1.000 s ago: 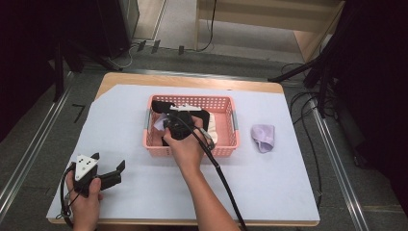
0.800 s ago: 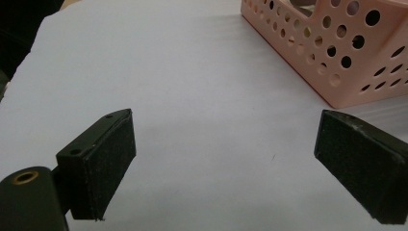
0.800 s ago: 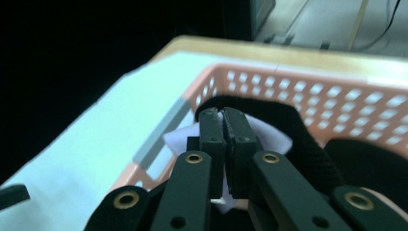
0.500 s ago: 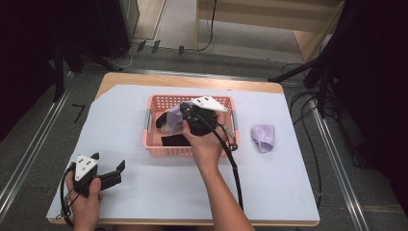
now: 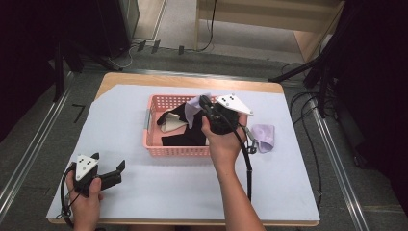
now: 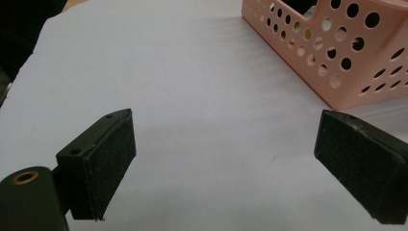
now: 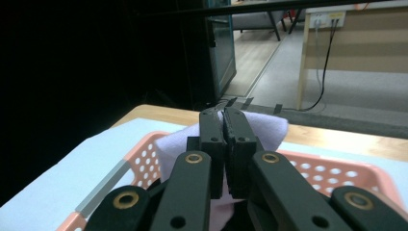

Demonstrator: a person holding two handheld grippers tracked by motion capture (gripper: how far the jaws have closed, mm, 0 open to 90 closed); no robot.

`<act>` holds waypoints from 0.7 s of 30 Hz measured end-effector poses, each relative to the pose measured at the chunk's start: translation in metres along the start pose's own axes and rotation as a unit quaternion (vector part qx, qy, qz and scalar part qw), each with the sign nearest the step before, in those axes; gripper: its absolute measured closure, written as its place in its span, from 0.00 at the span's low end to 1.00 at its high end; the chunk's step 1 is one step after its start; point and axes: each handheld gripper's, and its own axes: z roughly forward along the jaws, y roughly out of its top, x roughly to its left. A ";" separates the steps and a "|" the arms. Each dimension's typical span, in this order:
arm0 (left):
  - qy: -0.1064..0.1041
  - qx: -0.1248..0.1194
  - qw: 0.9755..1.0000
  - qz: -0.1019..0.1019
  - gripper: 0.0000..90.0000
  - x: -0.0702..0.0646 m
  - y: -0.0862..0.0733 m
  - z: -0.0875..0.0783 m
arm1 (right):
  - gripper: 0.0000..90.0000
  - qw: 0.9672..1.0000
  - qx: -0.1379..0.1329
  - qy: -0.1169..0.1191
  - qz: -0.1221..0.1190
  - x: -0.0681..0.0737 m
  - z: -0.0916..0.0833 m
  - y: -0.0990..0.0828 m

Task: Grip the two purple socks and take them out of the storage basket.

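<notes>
Lifting lilac cloth [image 5: 194,109] out of pink basket [image 5: 155,147] at frame centre, right gripper [image 5: 204,102] pinching it tight, now higher and further right than a second back; left gripper [image 5: 119,166] spread, idle lower left.

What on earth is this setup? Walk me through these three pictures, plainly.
A person works at a table covered with a pale sheet, holding a two-jaw tool in each hand. One camera looks down from above; the other two ride on the tools. The right tool is shut on a lilac cloth, holding it above a pink basket with dark and cream cloths inside. The left tool rests open near the table's front edge. Another lilac cloth lies right of the basket.
</notes>
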 end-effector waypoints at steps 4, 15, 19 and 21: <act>0.001 0.000 1.000 0.000 0.09 0.000 0.000 0.000 | 0.98 1.000 -0.012 -0.007 0.000 -0.009 -0.009 0.006; -0.001 0.004 1.000 0.004 0.09 0.000 0.000 0.000 | 0.98 0.999 -0.043 -0.031 0.000 -0.032 -0.034 0.017; 0.001 0.003 1.000 0.003 0.09 -0.001 0.000 0.000 | 0.98 0.997 -0.049 -0.052 0.004 -0.052 -0.047 0.019; 0.001 0.003 1.000 0.004 0.09 -0.001 0.000 0.000 | 0.98 0.997 -0.054 -0.062 0.005 -0.061 -0.053 0.019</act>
